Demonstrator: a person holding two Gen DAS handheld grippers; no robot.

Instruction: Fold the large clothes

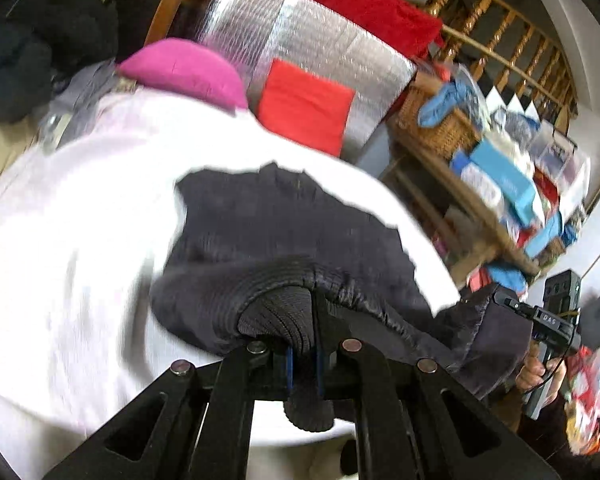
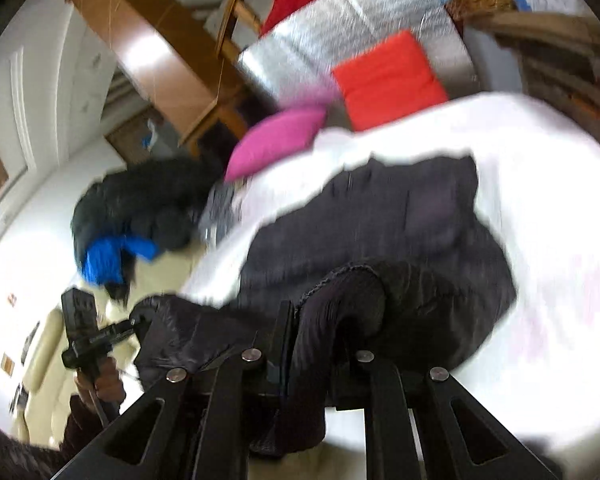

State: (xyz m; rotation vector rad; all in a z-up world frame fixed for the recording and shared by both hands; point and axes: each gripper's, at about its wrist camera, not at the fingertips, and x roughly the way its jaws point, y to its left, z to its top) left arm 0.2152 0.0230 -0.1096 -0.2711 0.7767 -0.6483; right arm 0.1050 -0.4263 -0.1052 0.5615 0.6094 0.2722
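A dark padded jacket (image 1: 284,228) lies partly on a white-covered surface (image 1: 72,220) and partly lifted. My left gripper (image 1: 304,364) is shut on its ribbed knit hem, which bulges over the fingers. My right gripper (image 2: 320,360) is shut on another ribbed part of the jacket (image 2: 380,236), raised above the white surface (image 2: 560,280). Each gripper shows in the other's view, the right one at the right edge of the left wrist view (image 1: 556,316), the left one at the left of the right wrist view (image 2: 84,332), with the jacket edge stretched between them.
A pink cushion (image 1: 188,72) and a red cushion (image 1: 304,104) lie at the far side against a silver foil panel (image 1: 320,40). A black and blue clothes pile (image 2: 136,216) sits on the floor. A cluttered wooden shelf with a wicker basket (image 1: 440,128) stands to the right.
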